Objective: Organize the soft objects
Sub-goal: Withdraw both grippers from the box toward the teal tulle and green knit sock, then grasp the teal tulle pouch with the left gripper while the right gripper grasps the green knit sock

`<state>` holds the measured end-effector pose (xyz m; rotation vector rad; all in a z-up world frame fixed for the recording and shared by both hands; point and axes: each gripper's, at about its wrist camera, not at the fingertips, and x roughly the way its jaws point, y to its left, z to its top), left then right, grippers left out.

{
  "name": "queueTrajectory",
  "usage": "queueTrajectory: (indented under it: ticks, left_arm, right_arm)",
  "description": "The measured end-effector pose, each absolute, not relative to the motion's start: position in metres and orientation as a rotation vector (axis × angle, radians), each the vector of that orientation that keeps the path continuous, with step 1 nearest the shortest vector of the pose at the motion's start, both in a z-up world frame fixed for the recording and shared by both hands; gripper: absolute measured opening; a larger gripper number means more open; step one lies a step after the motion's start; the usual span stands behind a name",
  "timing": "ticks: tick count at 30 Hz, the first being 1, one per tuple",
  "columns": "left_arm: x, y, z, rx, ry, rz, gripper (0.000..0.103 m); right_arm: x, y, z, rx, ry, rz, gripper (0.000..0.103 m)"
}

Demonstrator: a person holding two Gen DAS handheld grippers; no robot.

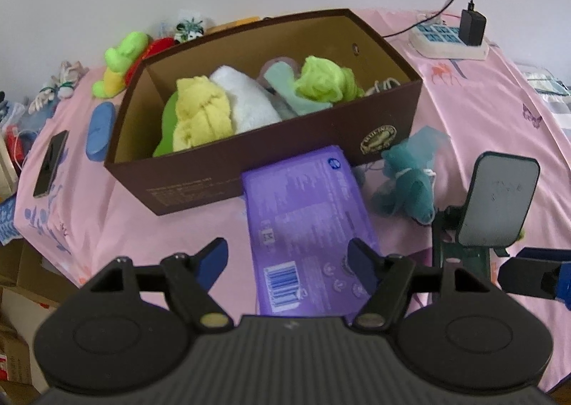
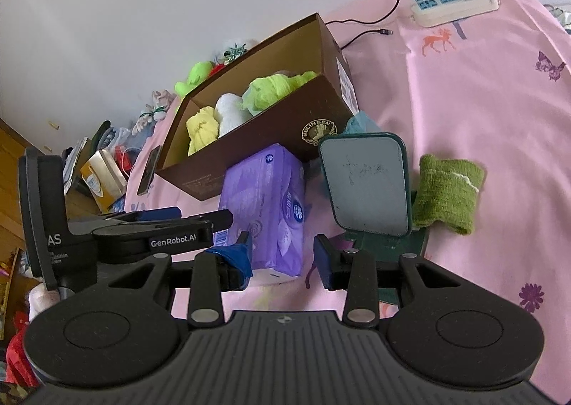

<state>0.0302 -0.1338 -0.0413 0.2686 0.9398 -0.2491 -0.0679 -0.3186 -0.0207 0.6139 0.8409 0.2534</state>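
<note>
The box (image 1: pixel 249 162) sits mid-frame on the pink sheet (image 1: pixel 464 112), open side up, so soft things can be dropped in from above. It already holds a yellow cloth (image 1: pixel 201 112), a white plush (image 1: pixel 246 101) and a lime cloth (image 1: pixel 324 81). A purple pack (image 1: pixel 307 226) lies against the box's near wall, directly ahead of the left tool (image 1: pixel 287 262), whose jaws stand apart and empty on either side of the pack's near end, a likely setup for lifting it.

In the right view the right tool (image 2: pixel 282 258) is also apart and holds nothing; the pack (image 2: pixel 266 205) sits just beyond its tips. A green towel (image 2: pixel 448 198) lies at right of that frame, and a teal plush (image 1: pixel 407 183) lies right of the pack in the left view; both are outside the box.

A small mirror (image 2: pixel 367 183) on a stand rises between the right tool and the towel, and looks awkward to reach past. A power strip (image 2: pixel 453 1) lies upper right, a phone (image 1: pixel 50 164) at far left.
</note>
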Motion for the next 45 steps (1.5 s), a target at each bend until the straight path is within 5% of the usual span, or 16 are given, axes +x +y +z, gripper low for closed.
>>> queueTrajectory:
  ticks: [22,45]
  left_arm:
    - [0.054,-0.153,-0.034,0.217,0.879,-0.475,0.074]
    - [0.136,-0.2,-0.081,-0.106,1.106,-0.586,0.074]
  right_arm:
    - [-0.092,-0.391,-0.039,0.706,0.858,0.065,0.021]
    - [-0.049,-0.436,-0.103,1.003,0.852,-0.146,0.024]
